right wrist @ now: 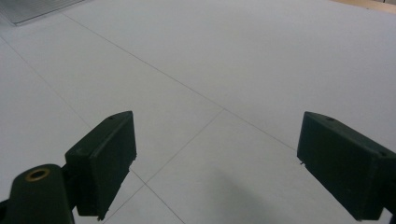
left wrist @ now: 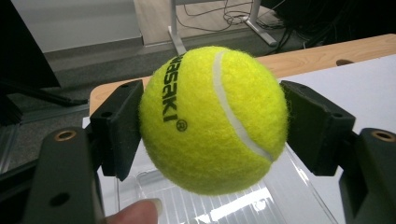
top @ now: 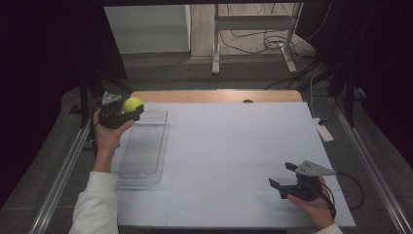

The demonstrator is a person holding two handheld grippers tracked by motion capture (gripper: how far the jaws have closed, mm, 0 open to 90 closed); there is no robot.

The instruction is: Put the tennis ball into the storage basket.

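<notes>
holding tennis ball (top: 132, 104) in my left gripper (top: 127, 111) above far end of clear plastic tray (top: 144, 146), high view. left gripper view: pads squeeze ball (left wrist: 212, 119) at widest girth; light, fuzzy, springy, grips well. right gripper view: my right gripper (right wrist: 217, 163) spread, nothing between, over white table (right wrist: 233, 70).

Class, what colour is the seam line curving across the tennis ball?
White, on the yellow-green tennis ball; clearest in the left gripper view.

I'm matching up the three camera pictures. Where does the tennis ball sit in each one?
High view: tennis ball upper left, in the left gripper.
Left gripper view: centre, clamped between both jaws.
Right gripper view: not in it.
Shared landmark: clear tray.
</notes>
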